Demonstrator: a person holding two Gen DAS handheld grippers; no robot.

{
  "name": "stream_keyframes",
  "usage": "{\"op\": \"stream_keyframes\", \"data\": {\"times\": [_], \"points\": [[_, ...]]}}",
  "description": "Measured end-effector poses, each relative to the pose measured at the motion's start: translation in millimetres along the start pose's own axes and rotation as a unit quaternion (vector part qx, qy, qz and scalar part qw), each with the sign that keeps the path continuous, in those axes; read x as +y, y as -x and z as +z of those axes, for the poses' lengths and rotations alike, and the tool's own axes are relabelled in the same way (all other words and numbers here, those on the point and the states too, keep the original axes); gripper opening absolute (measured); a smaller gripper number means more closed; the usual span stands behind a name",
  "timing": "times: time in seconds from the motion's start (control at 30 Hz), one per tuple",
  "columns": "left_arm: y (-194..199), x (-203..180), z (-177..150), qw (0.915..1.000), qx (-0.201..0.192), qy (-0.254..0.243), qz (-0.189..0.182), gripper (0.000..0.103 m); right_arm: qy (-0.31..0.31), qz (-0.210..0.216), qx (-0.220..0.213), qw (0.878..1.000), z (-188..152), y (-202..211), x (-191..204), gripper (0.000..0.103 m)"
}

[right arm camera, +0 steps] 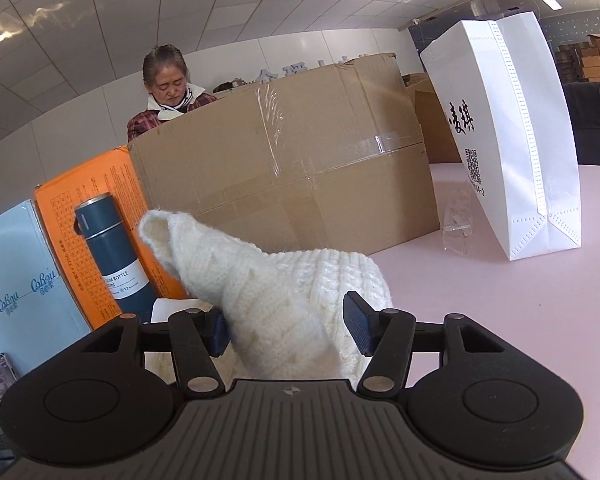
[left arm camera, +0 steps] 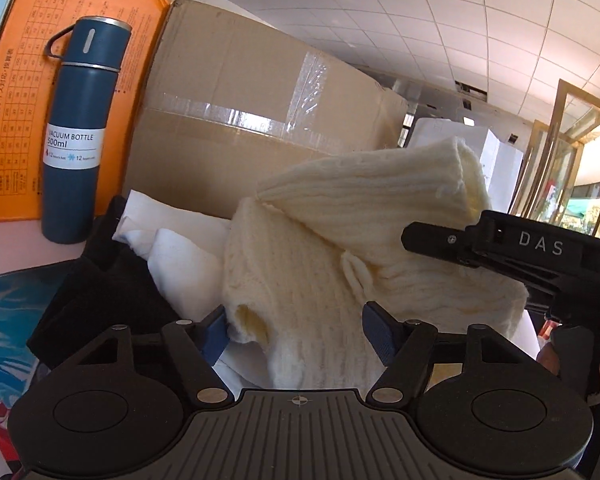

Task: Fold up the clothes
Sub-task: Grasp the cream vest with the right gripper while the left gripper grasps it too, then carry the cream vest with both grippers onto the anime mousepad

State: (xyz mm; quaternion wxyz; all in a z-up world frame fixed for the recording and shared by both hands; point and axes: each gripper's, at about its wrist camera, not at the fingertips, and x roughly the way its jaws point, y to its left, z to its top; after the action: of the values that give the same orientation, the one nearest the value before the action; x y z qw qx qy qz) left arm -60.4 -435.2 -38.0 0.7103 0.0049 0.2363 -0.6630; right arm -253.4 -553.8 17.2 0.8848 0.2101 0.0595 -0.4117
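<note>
A cream knitted sweater [left arm camera: 320,240] is bunched up and lifted off the pink table. My left gripper [left arm camera: 300,334] has its blue pads wide apart, with the knit lying loosely between them. My right gripper [right arm camera: 288,330] also stands wide open, with a fold of the same sweater [right arm camera: 268,292] draped between its fingers and a sleeve end sticking up to the left. In the left wrist view the right gripper's black body [left arm camera: 540,256] reaches in from the right against the sweater. A white garment [left arm camera: 172,248] and a black garment [left arm camera: 92,296] lie left of the sweater.
A large taped cardboard box [right arm camera: 292,168] stands close behind the clothes. A blue vacuum bottle [left arm camera: 80,132], an orange box [left arm camera: 24,92] and a light blue box [right arm camera: 16,280] stand at the left. A white paper bag [right arm camera: 520,140] stands at the right on the pink table [right arm camera: 480,300]. A person [right arm camera: 168,92] stands behind the box.
</note>
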Motion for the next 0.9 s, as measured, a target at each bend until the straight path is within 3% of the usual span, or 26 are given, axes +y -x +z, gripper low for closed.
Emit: {"op": "stream_keyframes", "data": {"times": [0.03,0.07,0.1,0.13,0.17,0.2,0.23,0.3,0.37,0.5,0.67,0.9], "points": [[-2.8,-0.6,-0.8,1.0000,0.004,0.001,0.005,0.043,-0.003,-0.005,0.005,1.000,0.0,-4.1,0.1,0.064],[-5.7,-1.2,-1.6,0.9999,0.009,0.002,0.010,0.034,-0.007,-0.013,0.011,1.000,-0.5,-7.6,-0.2,0.067],[-6.6,-1.4,-2.0,0.9999,0.011,0.001,0.012,0.018,-0.011,-0.019,0.017,1.000,-1.6,-11.0,-0.6,0.067],[-7.5,-1.7,-2.4,0.9998,0.013,0.001,0.014,0.016,-0.014,-0.023,0.023,0.999,-3.1,-14.0,-0.7,0.067],[-6.2,-4.0,-2.7,0.9998,0.010,-0.008,0.017,0.015,-0.014,-0.024,0.028,0.999,-4.6,-16.9,-0.4,0.057],[-4.8,-6.4,-3.1,0.9996,0.006,-0.017,0.021,0.013,-0.010,-0.027,0.031,0.999,-5.6,-19.0,0.8,0.032],[-3.4,-8.8,-3.4,0.9994,0.002,-0.026,0.024,0.010,-0.005,-0.032,0.029,0.999,-5.5,-18.1,3.5,0.028],[4.3,-18.4,-4.4,0.9977,-0.013,-0.059,0.029,0.010,-0.001,-0.046,0.011,0.999,-3.2,-9.9,10.2,0.020],[16.0,-27.4,-3.4,0.9957,-0.034,-0.081,0.030,0.009,-0.003,-0.049,-0.013,0.999,2.6,5.1,17.8,0.019],[54.3,-40.2,6.9,0.9921,-0.090,-0.087,0.011,0.008,0.001,-0.020,-0.065,0.998,16.6,47.6,39.6,0.018],[121.3,-45.9,19.8,0.9841,-0.159,-0.079,-0.009,0.007,0.004,0.054,-0.112,0.992,30.3,106.6,70.2,0.018],[222.2,-22.9,24.6,0.9690,-0.232,-0.074,0.040,0.006,-0.013,0.159,-0.122,0.980,26.1,156.6,106.0,0.018]]}}
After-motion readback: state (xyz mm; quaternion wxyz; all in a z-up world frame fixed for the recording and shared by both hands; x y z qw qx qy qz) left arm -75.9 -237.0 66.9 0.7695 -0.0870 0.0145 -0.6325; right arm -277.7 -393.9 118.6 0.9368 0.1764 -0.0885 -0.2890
